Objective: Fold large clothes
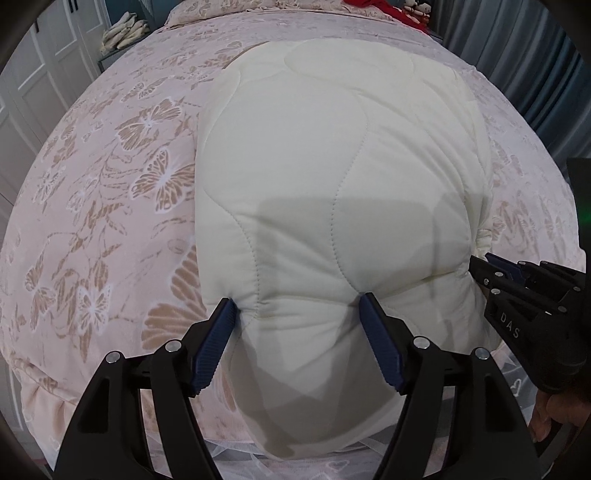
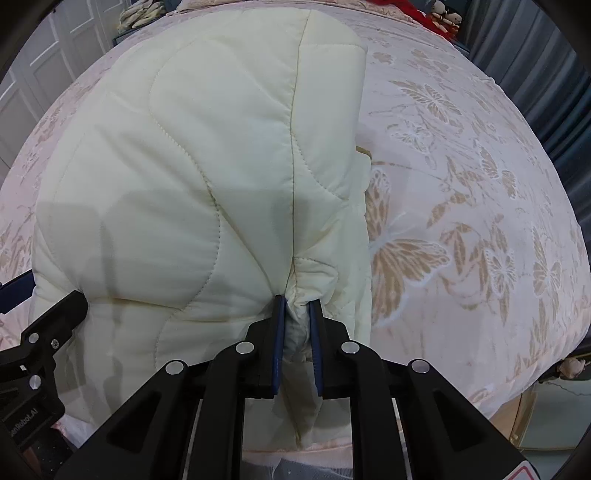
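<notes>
A cream quilted padded garment [image 1: 332, 166] lies folded lengthwise on the bed; it also fills the right wrist view [image 2: 192, 177]. My left gripper [image 1: 297, 306] is open, its blue pads [image 1: 216, 343] pressed against either side of the garment's near hem at the left corner. My right gripper [image 2: 297, 306] is shut on a bunched pinch of the garment's near right corner. The right gripper also shows at the right edge of the left wrist view [image 1: 491, 266]. The left gripper's body shows at the lower left of the right wrist view [image 2: 40, 332].
The bed has a pink bedspread with tan butterflies [image 1: 110, 206], its near edge just below the grippers. White wardrobe doors [image 1: 40, 74] stand at the left, grey-blue curtains [image 1: 517, 48] at the right. Red cloth [image 1: 384, 9] and soft toys [image 2: 445, 14] lie at the bed's head.
</notes>
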The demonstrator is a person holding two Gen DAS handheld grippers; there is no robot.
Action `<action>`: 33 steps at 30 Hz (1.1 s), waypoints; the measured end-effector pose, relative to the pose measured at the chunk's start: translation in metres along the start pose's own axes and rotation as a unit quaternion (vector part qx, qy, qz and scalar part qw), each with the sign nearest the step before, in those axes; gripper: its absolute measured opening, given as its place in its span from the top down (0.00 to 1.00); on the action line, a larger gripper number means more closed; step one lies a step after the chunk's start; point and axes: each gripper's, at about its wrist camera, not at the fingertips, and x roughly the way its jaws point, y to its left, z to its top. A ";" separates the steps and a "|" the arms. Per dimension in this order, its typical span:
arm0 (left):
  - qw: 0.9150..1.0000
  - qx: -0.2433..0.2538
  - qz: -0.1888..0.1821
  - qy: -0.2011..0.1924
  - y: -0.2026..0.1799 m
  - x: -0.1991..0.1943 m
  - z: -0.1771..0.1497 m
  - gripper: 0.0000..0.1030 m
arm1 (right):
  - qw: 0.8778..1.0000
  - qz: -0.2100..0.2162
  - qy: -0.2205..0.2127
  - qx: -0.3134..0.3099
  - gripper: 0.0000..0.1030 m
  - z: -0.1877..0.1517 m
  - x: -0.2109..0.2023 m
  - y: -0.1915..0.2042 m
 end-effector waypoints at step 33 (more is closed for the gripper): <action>0.984 -0.117 -0.131 0.018 0.042 0.019 0.017 0.12 | 0.942 0.257 0.015 0.215 0.34 -0.022 0.036 -0.065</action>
